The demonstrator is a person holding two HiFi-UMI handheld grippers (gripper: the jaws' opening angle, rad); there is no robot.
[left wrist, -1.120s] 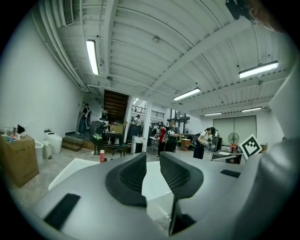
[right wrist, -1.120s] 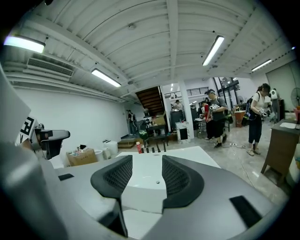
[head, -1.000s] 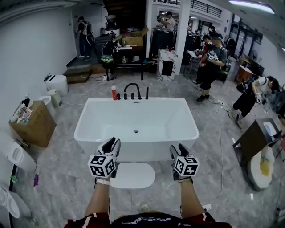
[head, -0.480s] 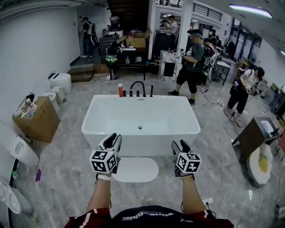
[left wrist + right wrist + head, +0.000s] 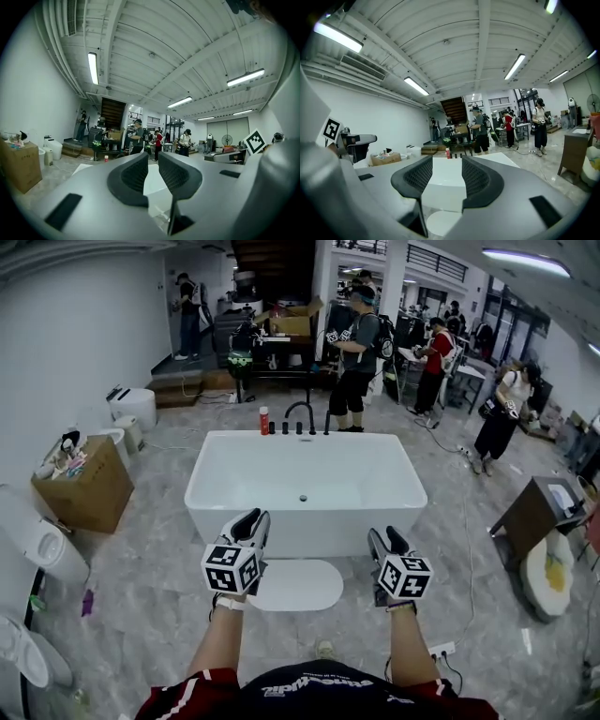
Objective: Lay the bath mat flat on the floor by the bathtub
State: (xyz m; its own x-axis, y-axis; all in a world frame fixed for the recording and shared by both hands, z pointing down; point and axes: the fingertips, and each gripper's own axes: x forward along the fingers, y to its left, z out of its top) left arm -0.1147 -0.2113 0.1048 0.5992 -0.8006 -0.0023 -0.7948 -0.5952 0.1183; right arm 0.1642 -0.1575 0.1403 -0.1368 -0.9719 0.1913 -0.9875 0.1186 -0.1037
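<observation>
A white bath mat [image 5: 295,584] with rounded corners lies flat on the grey marble floor, against the near side of the white bathtub [image 5: 305,493]. My left gripper [image 5: 253,520] hovers above the mat's left end, its jaws a narrow gap apart and empty. My right gripper [image 5: 387,539] hangs just right of the mat, open with nothing between its fingers. In the right gripper view the mat [image 5: 439,223] shows low between the jaws, with the bathtub [image 5: 449,180] beyond. The left gripper view shows the bathtub [image 5: 153,180] through the jaw gap.
A black faucet [image 5: 302,415] and a red bottle [image 5: 264,420] stand at the tub's far rim. A cardboard box [image 5: 82,491] and white fixtures [image 5: 42,549] line the left wall. A brown cabinet [image 5: 536,514] stands right. A power strip [image 5: 441,650] lies by my right foot. Several people [image 5: 356,338] move behind.
The tub and mat have slid up and right in the head view as the camera shifted. Both grippers keep the same pose. People in the background have walked leftward.
</observation>
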